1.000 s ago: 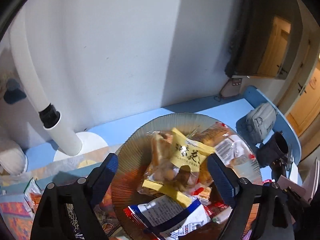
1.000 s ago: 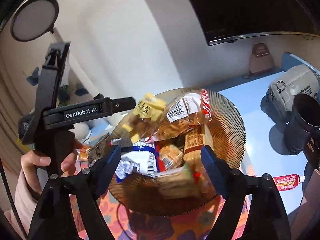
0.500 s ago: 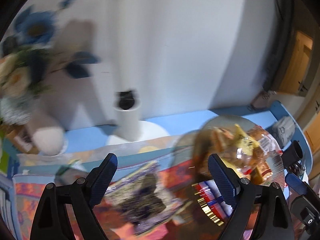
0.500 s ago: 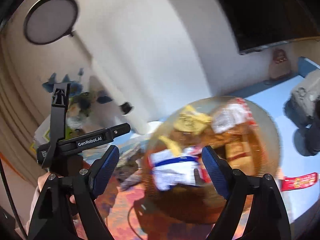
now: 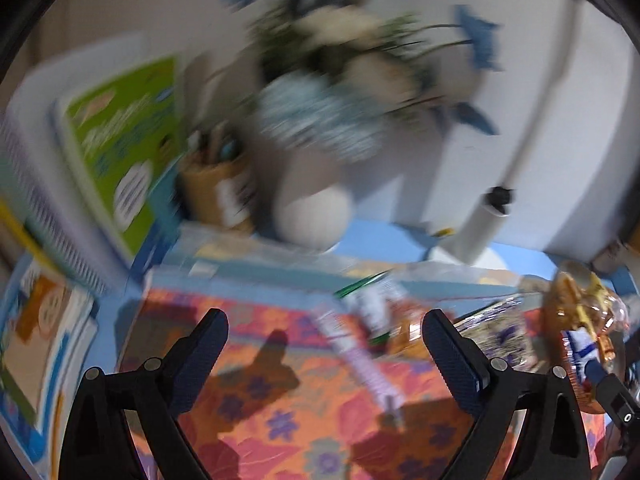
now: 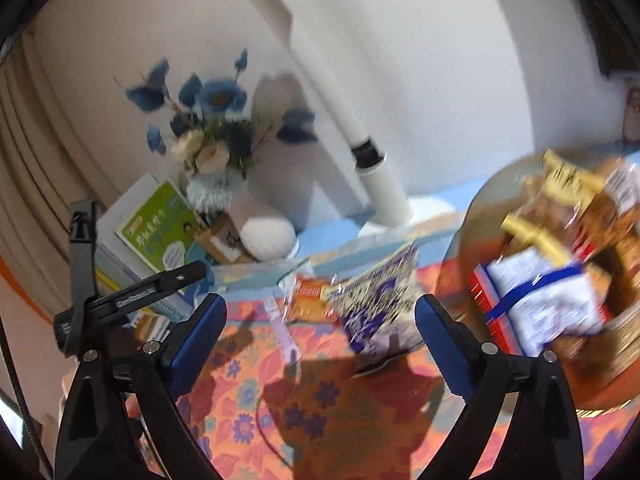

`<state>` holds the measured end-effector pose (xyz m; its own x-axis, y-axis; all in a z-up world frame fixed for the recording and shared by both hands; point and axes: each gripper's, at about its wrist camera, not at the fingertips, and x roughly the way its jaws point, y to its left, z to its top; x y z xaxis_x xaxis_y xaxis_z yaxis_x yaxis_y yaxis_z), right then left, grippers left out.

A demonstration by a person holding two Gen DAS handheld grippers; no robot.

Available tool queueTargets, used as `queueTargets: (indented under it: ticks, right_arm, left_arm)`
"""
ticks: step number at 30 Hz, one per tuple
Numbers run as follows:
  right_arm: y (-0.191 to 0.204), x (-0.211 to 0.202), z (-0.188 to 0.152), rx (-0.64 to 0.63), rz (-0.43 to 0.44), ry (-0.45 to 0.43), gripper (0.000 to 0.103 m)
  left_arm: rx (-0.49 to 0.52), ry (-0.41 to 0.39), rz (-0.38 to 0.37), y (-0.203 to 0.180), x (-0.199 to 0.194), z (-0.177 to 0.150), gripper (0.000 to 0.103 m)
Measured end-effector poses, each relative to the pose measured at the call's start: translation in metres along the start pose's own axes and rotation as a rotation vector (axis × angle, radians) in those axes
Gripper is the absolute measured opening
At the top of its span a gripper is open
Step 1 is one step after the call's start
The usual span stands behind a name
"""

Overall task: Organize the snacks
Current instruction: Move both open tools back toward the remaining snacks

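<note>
Snack packets heaped in an amber ribbed glass bowl [image 6: 472,216] sit toward the desk's right end: a white packet with a blue band [image 6: 548,304], yellow-labelled clear bags and brown biscuits, all smeared by motion blur. Loose on the orange floral cloth [image 6: 280,396], just left of the bowl, lie a purple-and-white bag [image 6: 376,300], a small orange packet [image 6: 310,292] and a slim white-and-purple stick pack [image 6: 282,330].

The right gripper [image 6: 320,332] hangs above the cloth, its blue-padded fingers spread wide and holding nothing; the left gripper [image 5: 324,350] is likewise wide open and empty. Along the desk's back edge stand a white lamp post [image 6: 380,184], a vase of blue and cream flowers [image 6: 212,148], a small brown holder [image 6: 222,240] and propped books, one with a green cover [image 6: 160,228].

Only the right wrist view shows the left gripper's black handle; the left wrist view adds more books at the desk's left edge, and catches the bowl only at its far right.
</note>
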<state>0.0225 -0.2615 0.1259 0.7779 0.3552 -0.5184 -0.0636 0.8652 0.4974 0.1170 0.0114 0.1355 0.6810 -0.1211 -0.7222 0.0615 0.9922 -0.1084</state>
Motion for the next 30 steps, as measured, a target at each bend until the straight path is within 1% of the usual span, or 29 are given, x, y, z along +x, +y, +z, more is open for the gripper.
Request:
queueTargets:
  ticks: [3,5,9,12,16,20,22,24,27,30]
  right_arm:
    - [-0.009,0.018,-0.018,0.054,-0.026,0.040,0.096]
    - [-0.018,0.028,-0.028,0.087,-0.033,0.070,0.096]
    - [-0.034,0.045,-0.041,0.130,-0.053,0.104,0.096]
    - [-0.043,0.052,-0.044,0.151,-0.064,0.107,0.096]
    - [-0.055,0.059,-0.044,0.184,-0.066,0.088,0.096]
    - [-0.068,0.069,-0.041,0.231,-0.056,0.087,0.096]
    - [-0.070,0.073,-0.040,0.233,-0.053,0.073,0.097]
    - [-0.069,0.077,-0.037,0.233,-0.050,0.061,0.103]
    - [-0.067,0.086,-0.036,0.236,-0.057,0.039,0.103]
    - [-0.061,0.092,-0.041,0.168,-0.077,0.003,0.103]
  left_arm:
    - [-0.070,0.008,0.011,0.021,0.010,-0.020,0.097]
    - [-0.093,0.008,0.021,0.028,0.015,-0.030,0.097]
    - [-0.119,0.011,0.029,0.035,0.022,-0.043,0.097]
    - [-0.129,0.011,0.037,0.036,0.026,-0.049,0.097]
    - [-0.151,0.007,0.044,0.040,0.031,-0.055,0.097]
    - [-0.189,0.023,0.053,0.045,0.040,-0.063,0.097]
    - [-0.205,0.034,0.059,0.045,0.045,-0.067,0.097]
    - [-0.232,0.039,0.059,0.044,0.048,-0.072,0.097]
    - [-0.308,0.046,0.036,0.037,0.055,-0.082,0.097]
    - [-0.410,0.042,0.004,0.027,0.061,-0.095,0.096]
